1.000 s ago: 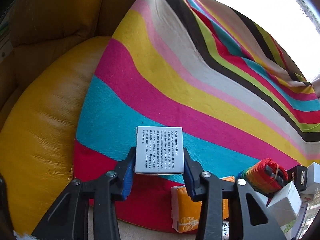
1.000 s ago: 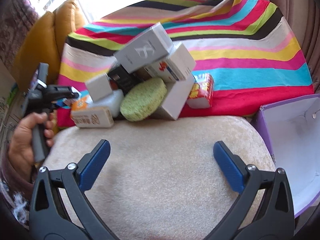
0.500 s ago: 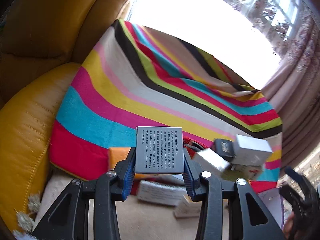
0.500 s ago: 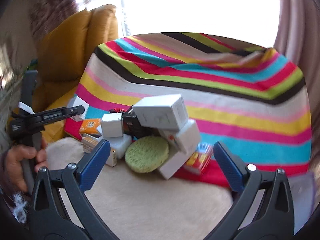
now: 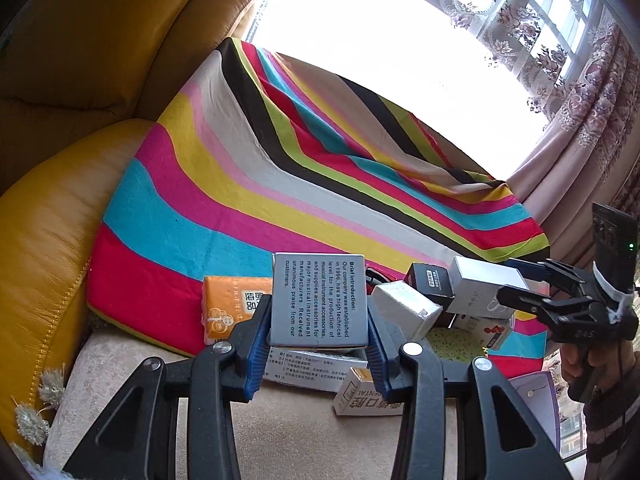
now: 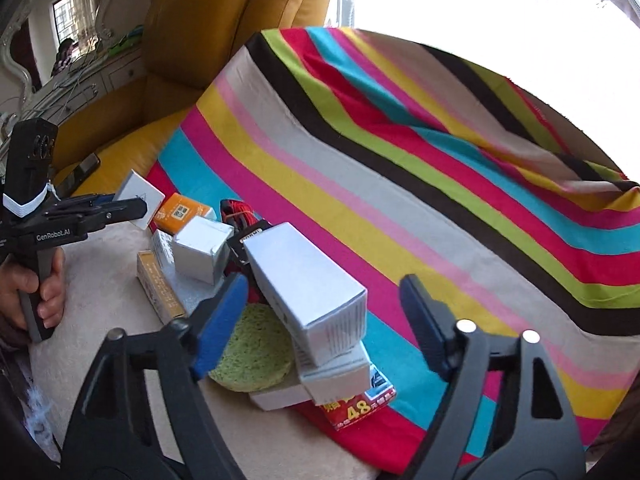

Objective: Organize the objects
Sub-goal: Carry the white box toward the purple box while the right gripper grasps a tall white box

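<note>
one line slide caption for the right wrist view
Right gripper closing around a tilted silver box atop piled boxes beside a striped blanket.

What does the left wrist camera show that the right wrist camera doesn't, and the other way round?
Only the left wrist view shows the printed text on the grey box that the left tongs are shut on, and the floral curtains.

Only the right wrist view shows the red packet marked 48 under the stacked boxes, and a mirror far left.

Both show the striped blanket, the yellow sofa, the orange pack, the green sponge and the big silver box, which sits between the closing right tongs, untouched.
</note>
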